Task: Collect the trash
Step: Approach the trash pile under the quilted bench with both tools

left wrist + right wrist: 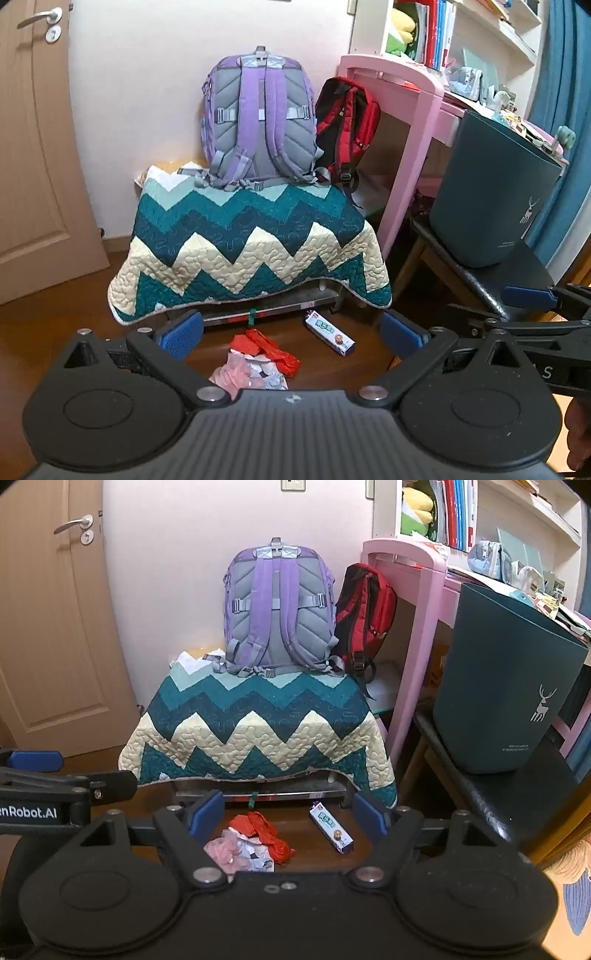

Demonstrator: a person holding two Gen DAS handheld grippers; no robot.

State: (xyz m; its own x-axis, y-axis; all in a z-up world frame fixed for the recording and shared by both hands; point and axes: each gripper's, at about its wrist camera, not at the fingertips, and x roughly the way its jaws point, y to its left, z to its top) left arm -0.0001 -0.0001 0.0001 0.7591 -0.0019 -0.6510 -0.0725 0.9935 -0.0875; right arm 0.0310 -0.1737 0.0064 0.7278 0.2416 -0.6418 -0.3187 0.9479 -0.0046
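Observation:
Trash lies on the wooden floor in front of a quilt-covered stand: a red crumpled wrapper (pixel 273 349) (pixel 267 830), pink and white crumpled paper (pixel 247 374) (pixel 238 853), and a small white snack box (pixel 330 332) (pixel 331 826). A dark teal bin (pixel 491 192) (pixel 506 690) stands on a black chair at the right. My left gripper (pixel 291 332) is open and empty above the trash. My right gripper (pixel 288 814) is open and empty, also above the trash. Each gripper shows at the edge of the other's view.
The zigzag quilt (pixel 251 243) (pixel 258 731) drapes a low stand with a purple backpack (pixel 258 118) on top and a red backpack (pixel 347 125) beside it. A pink desk (pixel 402 92) stands right, a door (pixel 33 147) left.

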